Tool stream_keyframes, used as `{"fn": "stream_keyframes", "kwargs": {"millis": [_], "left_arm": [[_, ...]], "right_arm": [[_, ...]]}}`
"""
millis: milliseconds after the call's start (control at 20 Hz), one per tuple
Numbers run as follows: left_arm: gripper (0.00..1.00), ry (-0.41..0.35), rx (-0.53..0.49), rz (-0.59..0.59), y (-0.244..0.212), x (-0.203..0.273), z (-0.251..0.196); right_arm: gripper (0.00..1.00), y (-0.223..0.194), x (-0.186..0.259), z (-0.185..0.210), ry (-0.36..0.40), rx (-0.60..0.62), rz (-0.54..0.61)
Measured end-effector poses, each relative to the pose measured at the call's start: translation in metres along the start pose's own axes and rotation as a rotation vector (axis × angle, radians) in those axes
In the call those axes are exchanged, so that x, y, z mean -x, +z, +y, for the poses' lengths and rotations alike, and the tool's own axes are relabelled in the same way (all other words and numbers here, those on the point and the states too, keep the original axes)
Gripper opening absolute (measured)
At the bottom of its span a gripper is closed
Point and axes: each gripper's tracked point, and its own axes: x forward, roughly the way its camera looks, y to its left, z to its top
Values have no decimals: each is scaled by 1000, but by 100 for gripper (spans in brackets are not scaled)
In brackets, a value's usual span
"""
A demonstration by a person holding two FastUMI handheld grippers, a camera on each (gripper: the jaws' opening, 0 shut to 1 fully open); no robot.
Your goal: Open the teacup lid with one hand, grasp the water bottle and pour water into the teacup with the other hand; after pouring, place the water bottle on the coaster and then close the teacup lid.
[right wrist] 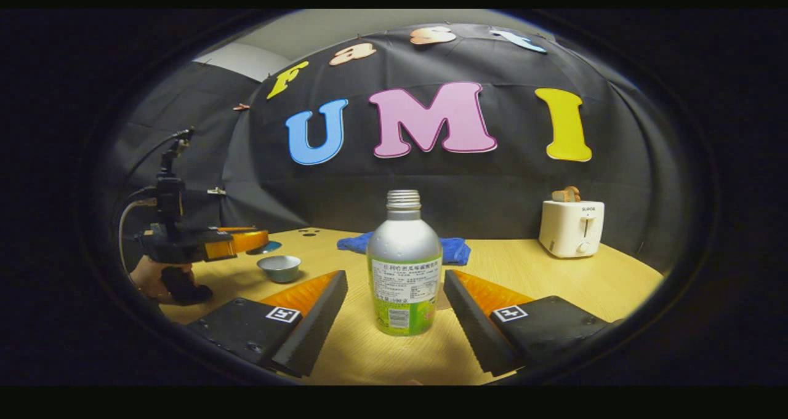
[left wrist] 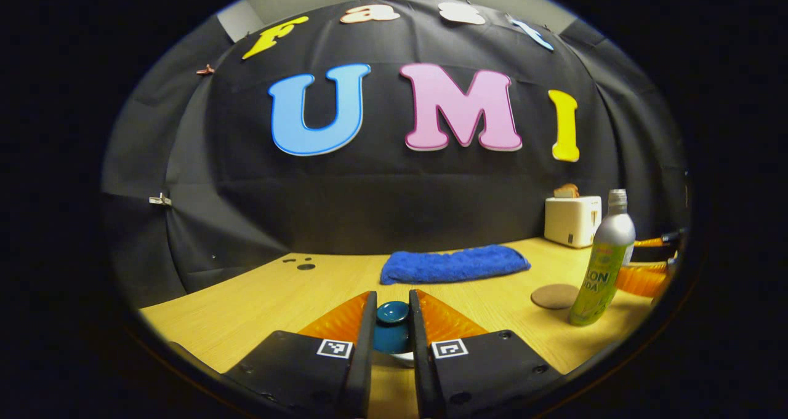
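Note:
My left gripper (left wrist: 393,296) is shut on the knob of the teal teacup lid (left wrist: 392,320). In the right gripper view that left gripper (right wrist: 246,242) holds the lid (right wrist: 269,247) in the air, a little behind the uncovered grey teacup (right wrist: 280,267). The silver and green water bottle (right wrist: 403,271) stands upright with no cap on its neck, between the fingers of my open right gripper (right wrist: 394,275), which do not touch it. In the left gripper view the bottle (left wrist: 603,265) stands just right of the round brown coaster (left wrist: 554,296).
A blue towel (left wrist: 454,264) lies at the back of the wooden table (left wrist: 258,308). A white toaster (right wrist: 571,227) with bread in it stands at the back right. A hand (right wrist: 148,277) holds the left gripper at the table's left edge.

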Motion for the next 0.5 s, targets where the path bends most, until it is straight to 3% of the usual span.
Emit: {"fn": "stream_keyframes", "kwargs": {"millis": [200, 500], "left_arm": [[33, -42, 158, -46, 24, 8, 8], [32, 16, 203, -36, 13, 14, 47]], "right_arm": [[97, 0, -9, -2, -24, 1, -1], [98, -1, -24, -3, -62, 3, 0]]}}
